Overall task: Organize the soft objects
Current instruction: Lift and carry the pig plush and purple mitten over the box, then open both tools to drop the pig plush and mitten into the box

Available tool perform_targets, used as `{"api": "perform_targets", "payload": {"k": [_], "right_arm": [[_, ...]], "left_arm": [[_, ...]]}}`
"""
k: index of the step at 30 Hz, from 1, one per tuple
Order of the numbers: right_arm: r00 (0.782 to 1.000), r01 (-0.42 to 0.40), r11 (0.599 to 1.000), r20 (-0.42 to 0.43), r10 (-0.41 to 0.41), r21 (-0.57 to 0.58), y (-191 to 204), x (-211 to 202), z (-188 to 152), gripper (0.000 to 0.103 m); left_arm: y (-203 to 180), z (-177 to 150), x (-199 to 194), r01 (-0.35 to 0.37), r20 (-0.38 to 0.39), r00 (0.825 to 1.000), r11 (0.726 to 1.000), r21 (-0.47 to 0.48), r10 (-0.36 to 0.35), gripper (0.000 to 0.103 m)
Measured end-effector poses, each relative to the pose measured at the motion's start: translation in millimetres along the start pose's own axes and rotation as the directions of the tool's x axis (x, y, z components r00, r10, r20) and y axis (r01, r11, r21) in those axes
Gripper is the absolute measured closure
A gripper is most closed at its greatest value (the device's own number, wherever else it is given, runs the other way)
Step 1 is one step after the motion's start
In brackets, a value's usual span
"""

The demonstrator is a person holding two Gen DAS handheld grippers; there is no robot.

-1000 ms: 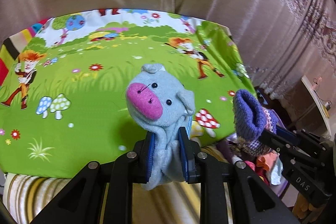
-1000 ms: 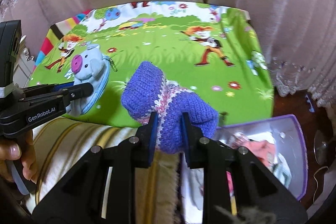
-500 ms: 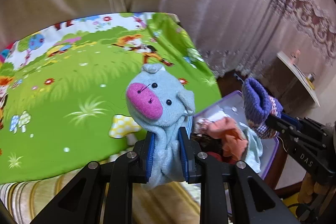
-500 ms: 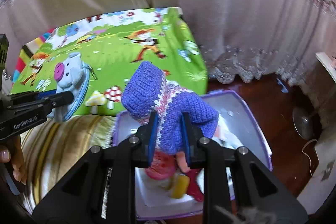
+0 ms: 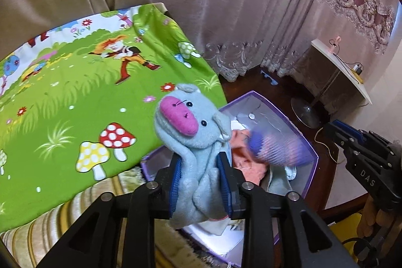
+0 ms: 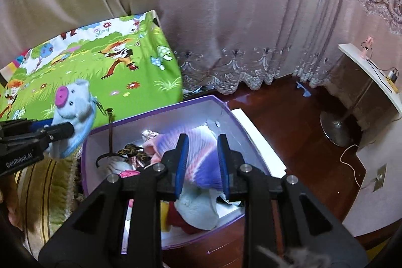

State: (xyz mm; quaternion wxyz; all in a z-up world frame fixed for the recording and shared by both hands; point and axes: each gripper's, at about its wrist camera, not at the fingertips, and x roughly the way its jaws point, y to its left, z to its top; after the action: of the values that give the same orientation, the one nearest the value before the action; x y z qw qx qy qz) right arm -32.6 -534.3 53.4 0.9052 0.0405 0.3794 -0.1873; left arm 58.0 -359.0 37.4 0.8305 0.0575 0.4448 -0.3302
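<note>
— How was the left gripper (image 5: 198,177) set?

— Its blue pads were clamped on the neck of the pale-blue felt pig toy with the pink snout (image 5: 191,122), though the jaws had just been opening. The pig stood head-up between them, above the near corner of the purple-rimmed cardboard box (image 6: 160,114), probably so that it would drop inside once freed.

— And the right gripper (image 6: 202,142)?

— Its jaws were slightly apart, pressing on nothing as far as I could judge. The purple-and-pink knitted sock (image 6: 198,167) was a blur over the middle of the box, clear of the fingers in the left wrist view, apparently falling.

— What lay under it?

— Other soft things, among them a light-blue plush piece (image 6: 198,212) at the box's near end. The green cartoon-print cloth (image 5: 75,97) spread to the left of the box.
</note>
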Motion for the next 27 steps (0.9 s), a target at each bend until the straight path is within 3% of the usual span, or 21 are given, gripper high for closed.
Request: {"api": "perform_targets", "payload": {"k": [6,8,10,13,21,27], "right_arm": [[1.0,-0.002,1.0,-0.014,0.002,0.009,-2.9,5.2,-3.6,0.075],[1.0,0.001,1.0,-0.018,0.0,0.011,-1.9,3.8,-6.2,0.072],[1.0,0.002,1.0,-0.016,-0.001,0.019,-1.0,-0.1,-9.9,0.061],[1.0,0.005,1.0,-0.011,-0.004,0.026,3.2,-7.9,-17.5,0.052],[0.999,0.007,1.0,-0.037,-0.006,0.007,23.3,-30.3,-53.5,0.045],[0.998,0.007,1.0,-0.059,-0.007,0.009,27.1,-31.0,-65.4,0.044]], "left_arm": [[-5.6,-4.9,10.1,0.002,-0.035,0.999,1.0,-0.002,-0.002,0.045],[-5.0,-9.3,8.5,-0.004,-0.043,0.999,1.0,-0.004,0.004,0.04],[-4.3,-15.9,5.1,-0.013,-0.05,0.999,1.0,-0.015,0.012,0.034],[-0.5,-29.8,-0.3,-0.009,-0.078,0.997,0.999,-0.042,0.005,0.029],[9.7,-74.5,-21.5,-0.028,-0.119,0.993,0.995,-0.093,0.017,0.015],[9.7,-88.5,-30.4,-0.01,-0.073,0.997,0.996,-0.091,0.004,0.013]]}}
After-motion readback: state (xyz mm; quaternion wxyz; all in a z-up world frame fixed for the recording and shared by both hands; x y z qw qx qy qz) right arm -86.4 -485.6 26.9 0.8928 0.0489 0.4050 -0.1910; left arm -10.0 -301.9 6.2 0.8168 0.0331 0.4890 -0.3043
